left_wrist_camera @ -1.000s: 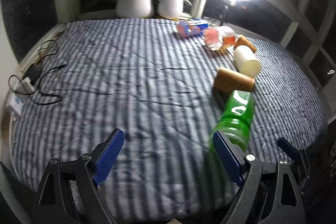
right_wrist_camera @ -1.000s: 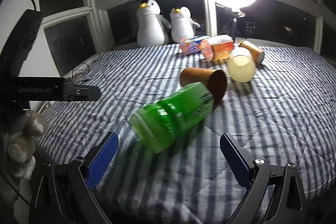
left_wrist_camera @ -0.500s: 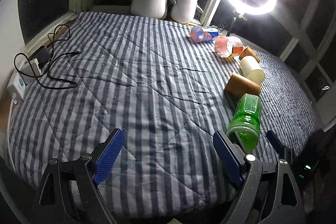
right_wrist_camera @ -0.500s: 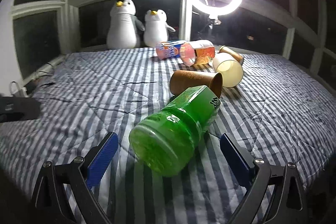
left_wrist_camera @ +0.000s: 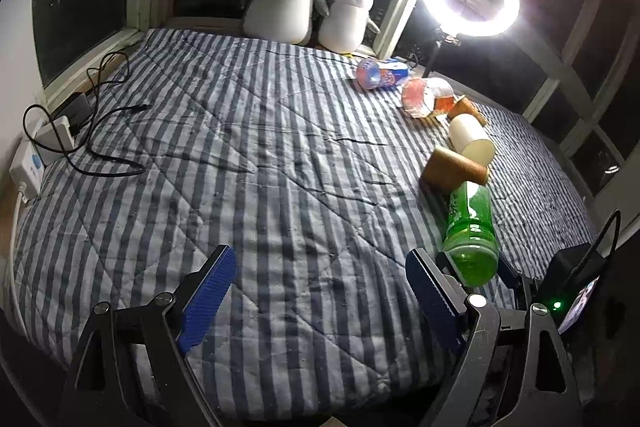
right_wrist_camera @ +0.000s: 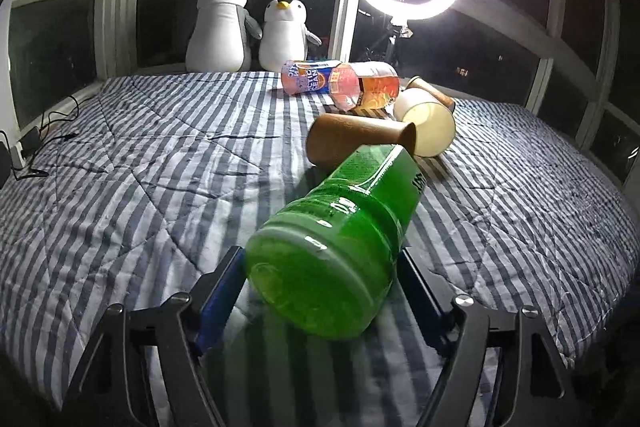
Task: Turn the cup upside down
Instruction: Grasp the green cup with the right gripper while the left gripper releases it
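Right gripper (right_wrist_camera: 320,291) is straddling the base end of the green cup (right_wrist_camera: 340,239), blue pads hugging both sides. Jaws are looking narrowed around it, but whether they're actually pressing or just bracketing, can't tell from here. Green cup is lying on its side on the striped bed (right_wrist_camera: 140,155), its far end pointing away toward the brown cup (right_wrist_camera: 356,143), which is also lying down just beyond it, prob touching. A cream cup (right_wrist_camera: 428,123) is sitting right behind that, w/ two drink bottles (right_wrist_camera: 340,83) farther back.

Left gripper (left_wrist_camera: 320,303) is hanging spread wide over bare bedspread, holding nothing, well left of the action. In its view the green cup (left_wrist_camera: 472,227) is lying just beyond its right finger.

Step in hand, by my read: securing the grasp, pre-lift. Nothing flipped yet.

Next move is calling for a firm squeeze first, since the plastic looks slick and round, then a lift clear of the bed and a wrist roll to stand it mouth-down. Needs clearance from the brown cup, else it's getting knocked. Soft quilt means a wobbly landing, so set down slow.
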Motion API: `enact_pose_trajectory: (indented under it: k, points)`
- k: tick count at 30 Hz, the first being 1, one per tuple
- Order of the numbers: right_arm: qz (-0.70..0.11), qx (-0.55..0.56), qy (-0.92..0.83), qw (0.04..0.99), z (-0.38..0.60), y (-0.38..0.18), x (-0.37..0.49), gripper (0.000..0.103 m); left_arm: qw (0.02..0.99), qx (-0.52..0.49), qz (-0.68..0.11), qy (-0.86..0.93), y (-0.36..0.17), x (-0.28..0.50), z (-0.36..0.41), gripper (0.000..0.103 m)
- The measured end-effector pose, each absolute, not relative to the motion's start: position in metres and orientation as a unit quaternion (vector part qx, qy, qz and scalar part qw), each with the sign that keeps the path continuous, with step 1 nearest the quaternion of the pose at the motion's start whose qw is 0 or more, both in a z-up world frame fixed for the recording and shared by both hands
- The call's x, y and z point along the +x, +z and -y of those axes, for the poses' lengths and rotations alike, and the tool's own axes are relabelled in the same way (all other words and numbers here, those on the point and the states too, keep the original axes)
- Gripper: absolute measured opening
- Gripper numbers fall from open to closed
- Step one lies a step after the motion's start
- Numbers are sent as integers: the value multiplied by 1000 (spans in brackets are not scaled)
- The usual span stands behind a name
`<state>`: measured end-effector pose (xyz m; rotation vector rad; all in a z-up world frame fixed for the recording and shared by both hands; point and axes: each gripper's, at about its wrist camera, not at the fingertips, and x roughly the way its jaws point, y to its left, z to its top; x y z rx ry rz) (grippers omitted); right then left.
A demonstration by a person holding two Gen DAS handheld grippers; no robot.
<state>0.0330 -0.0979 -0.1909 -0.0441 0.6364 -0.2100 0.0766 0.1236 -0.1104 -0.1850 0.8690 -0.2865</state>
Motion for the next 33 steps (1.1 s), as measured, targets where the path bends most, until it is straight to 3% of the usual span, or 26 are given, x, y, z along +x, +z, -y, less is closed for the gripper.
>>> enact_pose_trajectory:
  k: [24, 33]
  points:
    - [-297, 27, -23, 954, 197, -178, -16, 68, 873, -29, -441, -206, -124, 85, -22, 89]
    - [-304, 18, -15, 952, 190, -194, -11, 69, 873, -15, -441, -209, -123, 85, -12, 89]
